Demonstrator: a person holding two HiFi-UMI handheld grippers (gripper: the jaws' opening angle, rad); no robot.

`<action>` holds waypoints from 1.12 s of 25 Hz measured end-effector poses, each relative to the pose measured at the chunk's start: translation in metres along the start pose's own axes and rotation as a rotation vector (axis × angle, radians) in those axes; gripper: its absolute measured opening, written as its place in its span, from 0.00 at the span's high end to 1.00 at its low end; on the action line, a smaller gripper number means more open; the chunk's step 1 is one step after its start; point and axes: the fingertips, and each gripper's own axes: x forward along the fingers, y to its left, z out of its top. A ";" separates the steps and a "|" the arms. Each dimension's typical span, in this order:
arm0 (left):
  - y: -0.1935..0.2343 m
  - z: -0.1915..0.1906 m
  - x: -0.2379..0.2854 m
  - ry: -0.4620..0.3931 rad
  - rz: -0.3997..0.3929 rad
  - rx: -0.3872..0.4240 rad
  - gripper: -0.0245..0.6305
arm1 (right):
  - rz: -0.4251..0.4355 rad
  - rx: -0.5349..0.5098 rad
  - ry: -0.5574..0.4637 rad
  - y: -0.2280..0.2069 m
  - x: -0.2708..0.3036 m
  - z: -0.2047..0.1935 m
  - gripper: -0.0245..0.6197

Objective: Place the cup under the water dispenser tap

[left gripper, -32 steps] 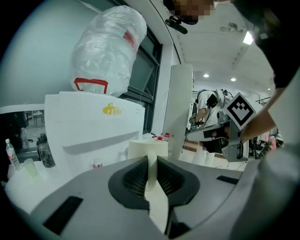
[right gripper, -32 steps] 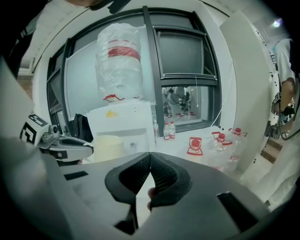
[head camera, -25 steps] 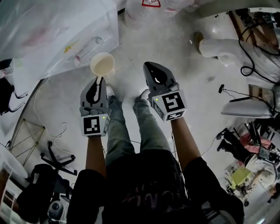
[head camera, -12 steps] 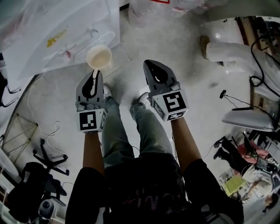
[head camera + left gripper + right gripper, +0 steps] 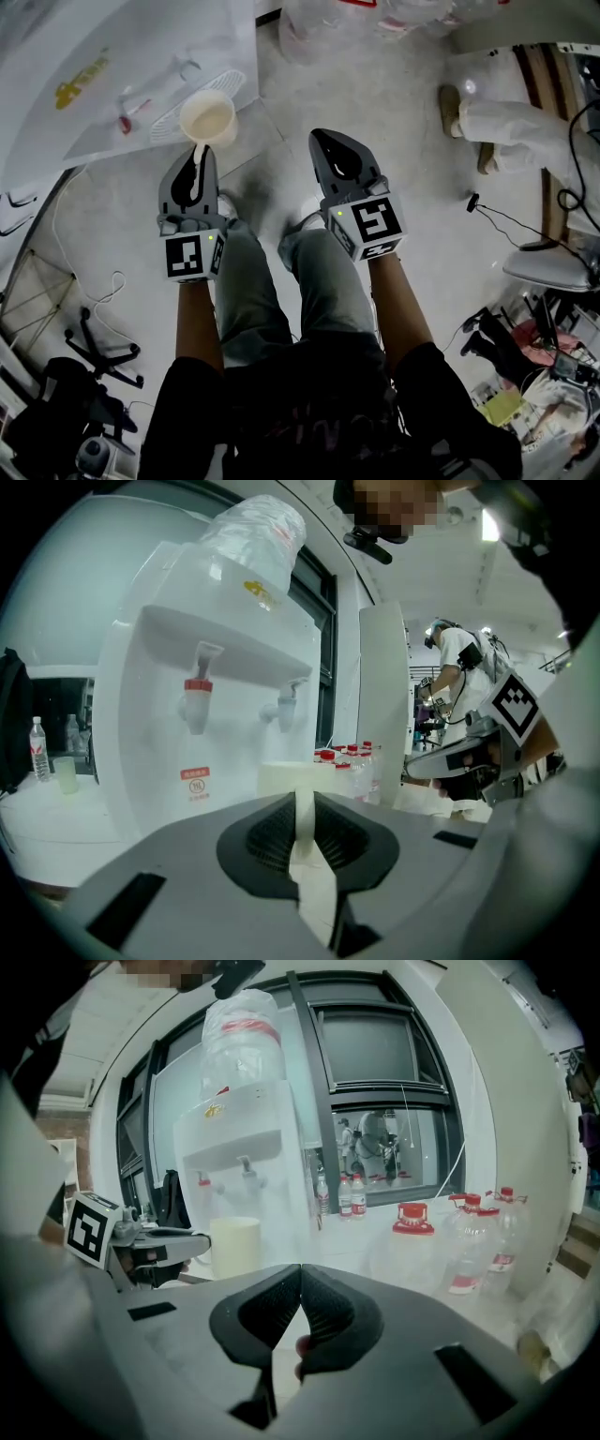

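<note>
Ahead of the operator's legs (image 5: pixel 246 281), the right tongs (image 5: pixel 330 141) were closed and empty. The left tongs (image 5: pixel 199 161) gripped the cup (image 5: pixel 208 119) by its rim; the cup appeared empty. The cup had drawn closer to the water dispenser (image 5: pixel 155 733), short of its taps (image 5: pixel 196 705): placement appeared imminent, not complete.

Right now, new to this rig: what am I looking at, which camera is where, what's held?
No robot: a person holds a two-fingered gripper in each hand. The top-down picture comes from a camera on their head; the other two from cameras riding on each gripper, looking along its fingers. The left gripper is shut on a cream paper cup, facing a white water dispenser with a red tap. The right gripper is shut and empty. Red-capped water bottles stand beyond it.
</note>
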 end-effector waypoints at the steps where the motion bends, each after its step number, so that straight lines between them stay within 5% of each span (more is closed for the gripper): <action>1: 0.002 -0.004 0.003 -0.007 0.005 0.000 0.89 | 0.001 -0.006 -0.008 -0.002 0.004 -0.004 0.94; 17: 0.032 -0.043 0.051 -0.107 0.056 -0.042 0.89 | 0.017 -0.046 -0.008 -0.027 0.055 -0.052 0.94; 28: 0.031 -0.050 0.060 -0.116 0.013 0.023 0.89 | 0.017 -0.047 0.001 -0.025 0.069 -0.058 0.94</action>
